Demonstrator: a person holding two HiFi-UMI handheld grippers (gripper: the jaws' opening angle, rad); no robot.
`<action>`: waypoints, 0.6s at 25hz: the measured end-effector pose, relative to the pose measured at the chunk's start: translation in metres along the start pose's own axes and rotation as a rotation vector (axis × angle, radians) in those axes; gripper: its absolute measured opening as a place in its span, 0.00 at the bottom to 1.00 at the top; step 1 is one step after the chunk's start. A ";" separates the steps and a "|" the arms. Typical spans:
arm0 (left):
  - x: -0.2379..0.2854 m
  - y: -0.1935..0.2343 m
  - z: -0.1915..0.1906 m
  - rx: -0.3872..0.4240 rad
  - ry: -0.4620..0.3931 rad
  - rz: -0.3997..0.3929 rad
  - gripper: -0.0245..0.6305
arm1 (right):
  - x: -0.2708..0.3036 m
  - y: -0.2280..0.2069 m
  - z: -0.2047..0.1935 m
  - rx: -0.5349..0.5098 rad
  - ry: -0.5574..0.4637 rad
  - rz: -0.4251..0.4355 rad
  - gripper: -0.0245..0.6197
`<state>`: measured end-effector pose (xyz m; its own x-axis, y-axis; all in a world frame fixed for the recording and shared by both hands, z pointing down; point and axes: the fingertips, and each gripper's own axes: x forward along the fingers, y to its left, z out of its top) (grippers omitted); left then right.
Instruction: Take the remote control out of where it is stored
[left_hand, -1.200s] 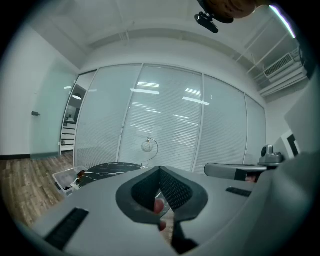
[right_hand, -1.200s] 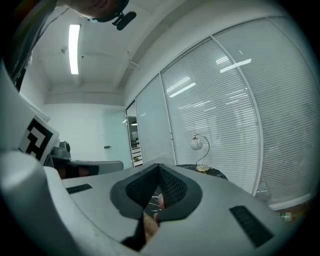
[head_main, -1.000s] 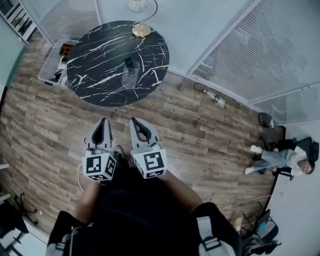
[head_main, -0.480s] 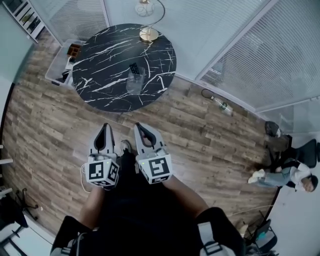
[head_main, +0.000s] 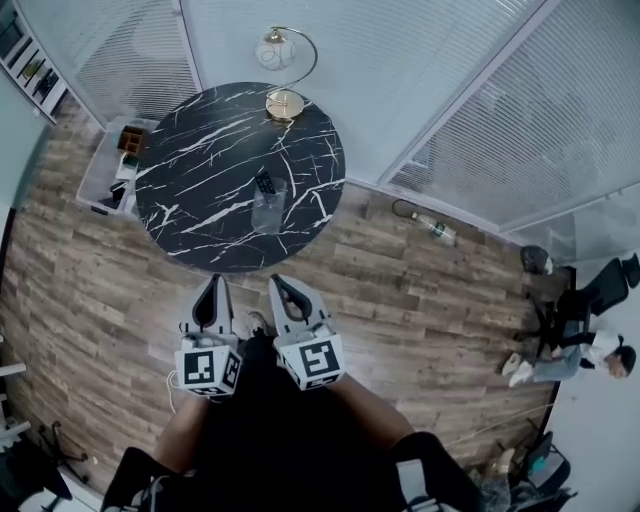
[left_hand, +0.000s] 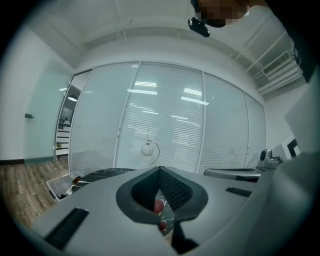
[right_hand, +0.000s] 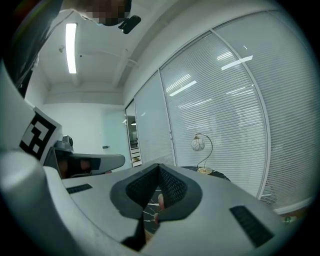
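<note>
Head view: remote control (head_main: 264, 183) small, indistinct.

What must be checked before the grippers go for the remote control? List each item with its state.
1. Remote control in sight, sticking out of the clear holder on the table: ok.
2. Left gripper empty: ok.
3. Right gripper empty: ok.
4. Jaws open for a grasp: not ok, both shut.
5. Grippers at the table: not ok, both short of its edge.
6. Lamp apart from the holder: ok.
</note>
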<state>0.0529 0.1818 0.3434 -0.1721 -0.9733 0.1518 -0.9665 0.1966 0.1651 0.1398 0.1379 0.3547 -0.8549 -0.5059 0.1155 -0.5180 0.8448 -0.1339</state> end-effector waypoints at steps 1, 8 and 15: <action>0.005 0.003 0.003 -0.002 -0.007 -0.011 0.05 | 0.007 -0.001 0.002 -0.001 -0.001 -0.012 0.04; 0.028 0.024 0.012 -0.011 -0.011 -0.086 0.05 | 0.041 0.000 0.003 0.003 -0.009 -0.083 0.04; 0.043 0.037 0.017 -0.040 -0.013 -0.100 0.05 | 0.057 -0.006 0.007 0.001 0.001 -0.116 0.04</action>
<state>0.0068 0.1453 0.3392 -0.0782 -0.9897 0.1196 -0.9705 0.1030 0.2179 0.0938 0.1032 0.3554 -0.7893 -0.5999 0.1309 -0.6133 0.7805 -0.1211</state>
